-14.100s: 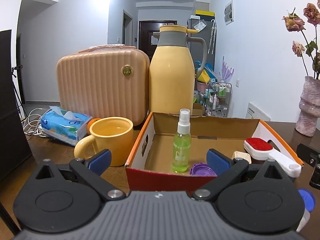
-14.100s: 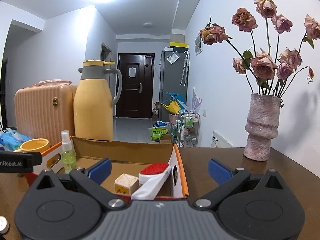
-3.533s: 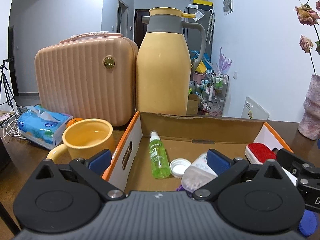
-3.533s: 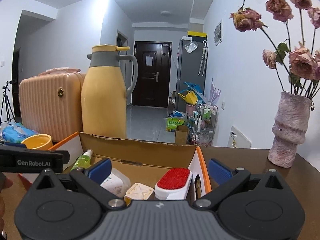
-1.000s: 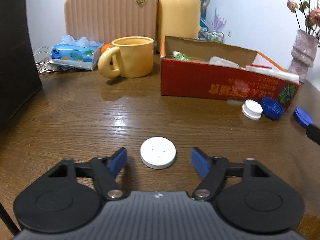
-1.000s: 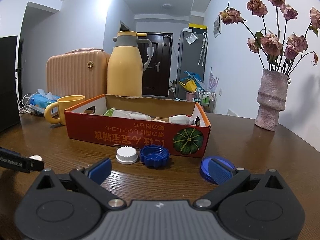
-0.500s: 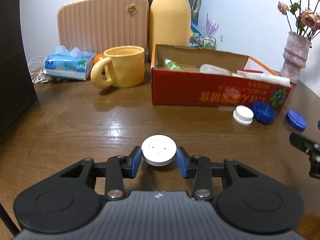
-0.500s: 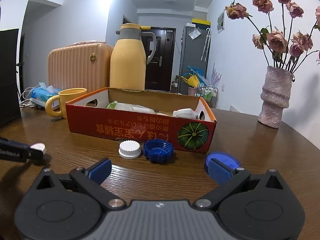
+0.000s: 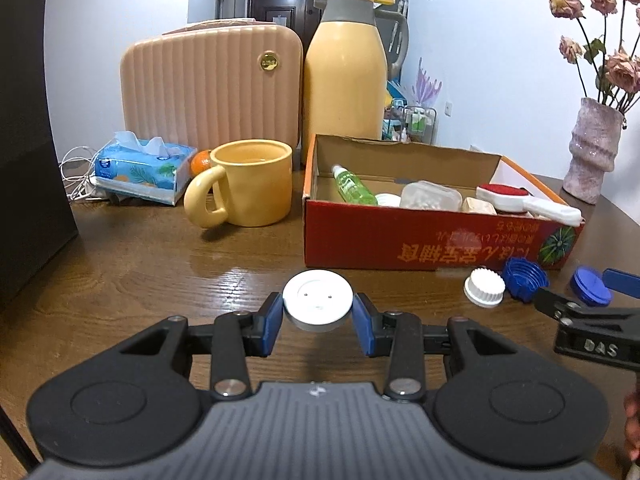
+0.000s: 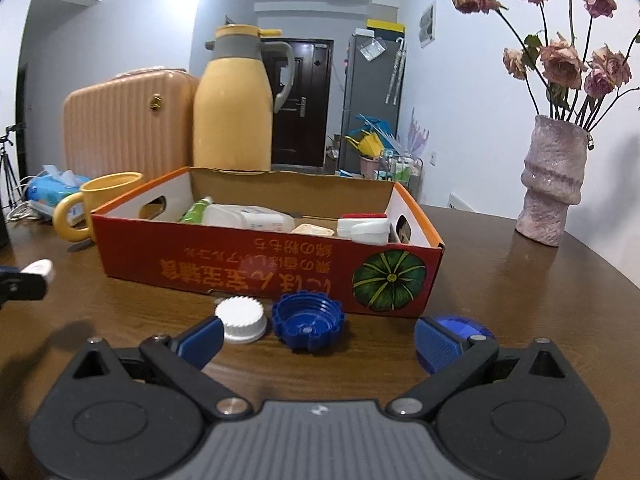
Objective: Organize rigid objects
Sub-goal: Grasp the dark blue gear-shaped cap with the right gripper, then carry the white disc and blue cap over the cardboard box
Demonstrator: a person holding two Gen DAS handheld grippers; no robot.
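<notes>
Above the wooden table (image 9: 132, 264) my left gripper (image 9: 318, 322) pinches a white disc lid (image 9: 318, 300), my right gripper (image 10: 318, 340) gapes over three loose caps, and the red box (image 9: 400, 240) already holds several items.

White lid (image 9: 318, 297), blue-padded fingers (image 9: 269, 322), red pumpkin-printed box (image 9: 432, 240)

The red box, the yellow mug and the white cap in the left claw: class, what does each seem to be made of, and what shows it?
Red box: corrugated cardboard, matte; brown inner walls, printed outside.
Yellow mug: probably glazed ceramic; thick wall, soft sheen.
White cap: likely plastic, smooth and semi-matte; held between the left claw's blue pads.
</notes>
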